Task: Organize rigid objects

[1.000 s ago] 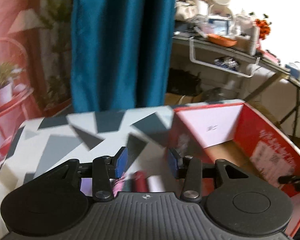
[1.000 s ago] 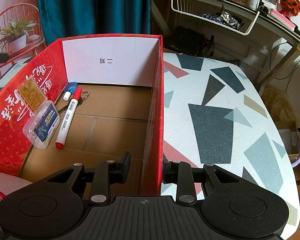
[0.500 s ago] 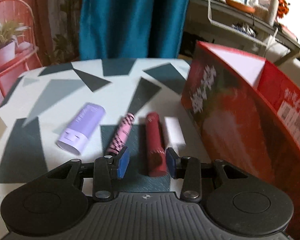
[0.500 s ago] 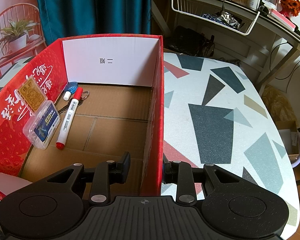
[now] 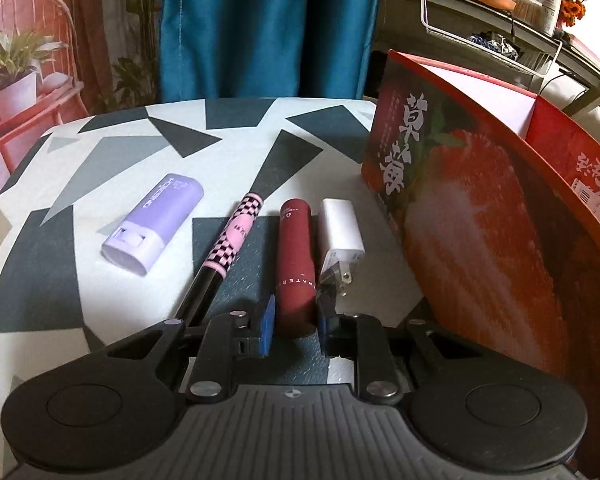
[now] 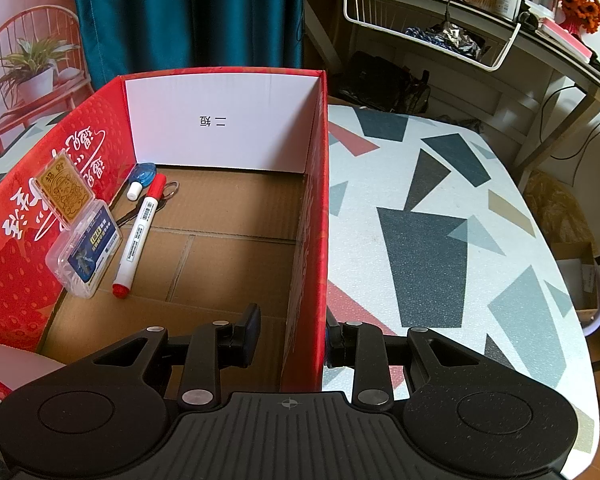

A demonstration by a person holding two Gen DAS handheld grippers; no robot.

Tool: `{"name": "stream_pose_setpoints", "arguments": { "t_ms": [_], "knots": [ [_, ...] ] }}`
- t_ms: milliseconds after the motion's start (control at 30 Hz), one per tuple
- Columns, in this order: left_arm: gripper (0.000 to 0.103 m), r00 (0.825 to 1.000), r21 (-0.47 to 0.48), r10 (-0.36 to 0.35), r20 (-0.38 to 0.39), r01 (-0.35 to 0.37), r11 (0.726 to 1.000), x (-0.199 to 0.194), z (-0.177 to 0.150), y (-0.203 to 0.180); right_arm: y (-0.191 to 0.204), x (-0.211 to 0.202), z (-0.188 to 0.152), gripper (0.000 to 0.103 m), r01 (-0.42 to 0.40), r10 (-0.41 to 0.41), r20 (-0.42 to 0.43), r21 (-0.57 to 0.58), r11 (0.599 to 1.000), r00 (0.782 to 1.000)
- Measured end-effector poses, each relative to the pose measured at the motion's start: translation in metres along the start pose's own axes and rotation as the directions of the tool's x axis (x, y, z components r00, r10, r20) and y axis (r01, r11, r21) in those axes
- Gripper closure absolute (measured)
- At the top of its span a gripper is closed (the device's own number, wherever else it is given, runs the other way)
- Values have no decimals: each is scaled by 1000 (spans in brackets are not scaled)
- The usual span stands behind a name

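A: Grip check, left gripper (image 5: 295, 322): jaws just closing in, blue pads (image 5: 267, 326) hard against both sides of the red tube (image 5: 296, 268). Reads as clamped on its near end. Tube flat on the table (image 5: 140, 292), long axis toward 12 o'clock.

B: Neighbours?

A: Charger (image 5: 340, 234) just beside at 3 o'clock, prongs close to the right finger. Pink pen (image 5: 234, 236) at 9 o'clock, barrel passing near the left finger. Lilac stick (image 5: 154, 224) further out at 10 o'clock, well apart.

B: So lift straight up first, no sideways sweep. Otherwise likely to drag charger or pen along.

A: Agreed. Held at the end only, so expect droop or swing at the far tip. Keep it slow and level till clear of the box wall.

B: Box?

A: Red box (image 5: 500, 248) at 2 o'clock from the left gripper, wall tall. Need height before crossing. Right gripper (image 6: 292, 332) straddling the near right wall of the box (image 6: 312, 240), jaws narrow with the wall between them; looks pinched on it, bracing.

B: Drop spot?

A: Marker (image 6: 140, 232), clear case (image 6: 88, 256), gold card (image 6: 64, 192) and blue tape (image 6: 142, 178) all along the left wall. Floor at centre and right bare. Lay the tube parallel to the marker, let go low, no toss.
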State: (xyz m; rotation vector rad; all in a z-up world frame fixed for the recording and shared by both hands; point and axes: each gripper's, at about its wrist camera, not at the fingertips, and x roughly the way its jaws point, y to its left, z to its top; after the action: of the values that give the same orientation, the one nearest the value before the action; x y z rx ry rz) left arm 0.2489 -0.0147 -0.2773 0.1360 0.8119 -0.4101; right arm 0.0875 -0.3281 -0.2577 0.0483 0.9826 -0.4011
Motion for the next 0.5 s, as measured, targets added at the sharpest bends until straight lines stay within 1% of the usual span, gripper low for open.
{"name": "stream_pose_setpoints", "arguments": {
  "t_ms": [267, 500],
  "knots": [
    [80, 1000, -32, 22, -2, -22, 999, -10, -11, 8, 0, 0, 0, 75, 0, 0, 0, 0, 1000, 1000],
    [80, 1000, -42, 31, 0, -31, 999, -21, -24, -3, 0, 0, 0, 75, 0, 0, -1, -1, 1000, 1000]
  ]
}}
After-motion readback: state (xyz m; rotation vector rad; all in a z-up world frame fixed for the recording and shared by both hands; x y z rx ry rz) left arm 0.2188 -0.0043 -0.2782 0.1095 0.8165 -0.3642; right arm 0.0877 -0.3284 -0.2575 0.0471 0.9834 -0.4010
